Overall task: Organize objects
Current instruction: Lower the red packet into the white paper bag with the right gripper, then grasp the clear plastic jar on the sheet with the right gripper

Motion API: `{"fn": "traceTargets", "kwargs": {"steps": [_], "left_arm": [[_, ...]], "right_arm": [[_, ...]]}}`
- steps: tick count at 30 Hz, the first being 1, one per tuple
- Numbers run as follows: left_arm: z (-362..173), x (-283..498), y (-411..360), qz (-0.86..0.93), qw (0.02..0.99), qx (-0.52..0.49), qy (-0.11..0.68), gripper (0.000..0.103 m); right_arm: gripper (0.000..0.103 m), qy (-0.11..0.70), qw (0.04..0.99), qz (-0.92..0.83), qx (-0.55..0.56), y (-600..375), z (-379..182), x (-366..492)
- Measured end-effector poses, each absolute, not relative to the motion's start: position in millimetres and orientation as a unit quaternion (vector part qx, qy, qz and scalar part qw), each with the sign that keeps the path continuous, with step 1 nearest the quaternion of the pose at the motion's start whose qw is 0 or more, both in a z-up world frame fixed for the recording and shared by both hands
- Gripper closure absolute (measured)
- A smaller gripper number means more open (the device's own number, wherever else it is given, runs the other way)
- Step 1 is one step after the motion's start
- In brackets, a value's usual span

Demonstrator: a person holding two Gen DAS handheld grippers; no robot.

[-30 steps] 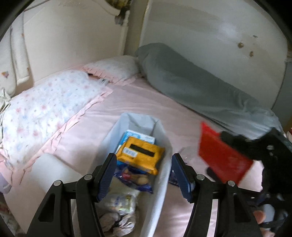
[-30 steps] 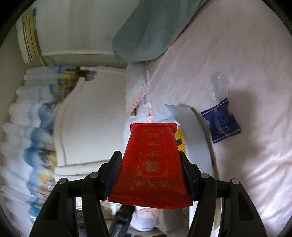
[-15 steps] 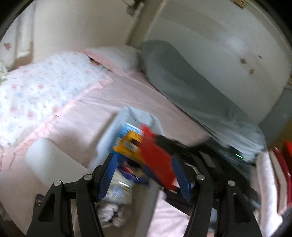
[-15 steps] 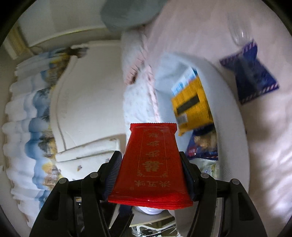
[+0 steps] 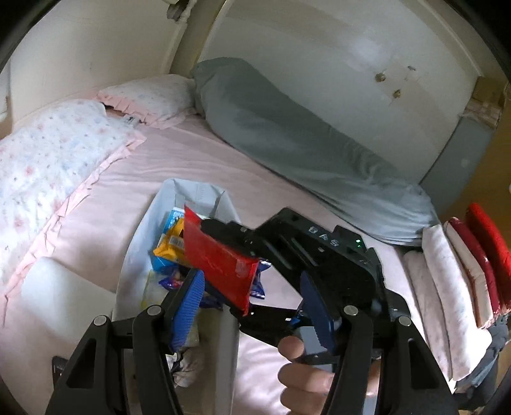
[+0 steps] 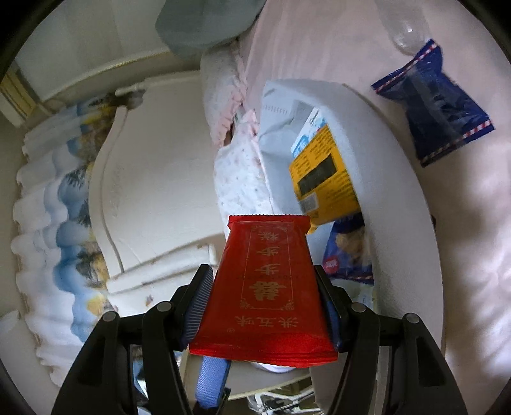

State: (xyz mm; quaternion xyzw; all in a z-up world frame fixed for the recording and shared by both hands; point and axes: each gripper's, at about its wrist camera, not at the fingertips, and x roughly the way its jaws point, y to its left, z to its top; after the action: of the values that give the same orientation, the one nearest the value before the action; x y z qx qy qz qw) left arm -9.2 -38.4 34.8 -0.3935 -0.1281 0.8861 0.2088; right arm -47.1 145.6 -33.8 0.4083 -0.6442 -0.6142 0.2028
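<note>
— Right gripper (image 6: pixel 265 306) first: what do we have between its fingers?

— We see a red packet (image 6: pixel 265 287) with gold characters pinched flat between the two blue pads (image 6: pixel 199 306), one pad pressed against each long edge. From the left wrist view the same red packet (image 5: pixel 220 260) sticks out of the black right gripper (image 5: pixel 223 236), tilted, hanging over the open top of the pale fabric bin (image 5: pixel 140 230).

— And the left gripper (image 5: pixel 252 306)?

— We see its two blue pads (image 5: pixel 190 306) spread wide with nothing between them; it holds nothing. It sits low in front of the bin, and the right gripper crosses just ahead of it. Bare fingers (image 5: pixel 292 349) of the hand on the right gripper show near the bottom.

— What is in the bin?

— We can make out a yellow packet (image 6: pixel 322 182) lying on a white and blue box (image 6: pixel 308 132), and nearer us a dark blue snack bag (image 6: pixel 349 249). The red packet's far end is over the yellow one, but we cannot tell whether they touch.

— Anything outside it?

— On the pink sheet (image 6: pixel 463 255), apart from the bin's rim, we see a navy wrapper (image 6: pixel 434 102) with red and white striped ends, and a clear plastic cup (image 6: pixel 404 30) just beyond it. A grey blanket roll (image 5: pixel 287 137) lies along the far wall, flowered pillows (image 5: pixel 54 143) at the bed's head, and folded bedding (image 5: pixel 447 277) is stacked at the right.
</note>
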Motion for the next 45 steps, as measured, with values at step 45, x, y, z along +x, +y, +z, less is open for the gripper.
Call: {"fn": "traceTargets", "kwargs": {"steps": [45], "left_arm": [[-5,-2,31,0.917,0.119,-0.38,-0.006,0.059]], "right_arm": [[0.04,-0.535,0.008,-0.769,0.35,201,22,8]]}}
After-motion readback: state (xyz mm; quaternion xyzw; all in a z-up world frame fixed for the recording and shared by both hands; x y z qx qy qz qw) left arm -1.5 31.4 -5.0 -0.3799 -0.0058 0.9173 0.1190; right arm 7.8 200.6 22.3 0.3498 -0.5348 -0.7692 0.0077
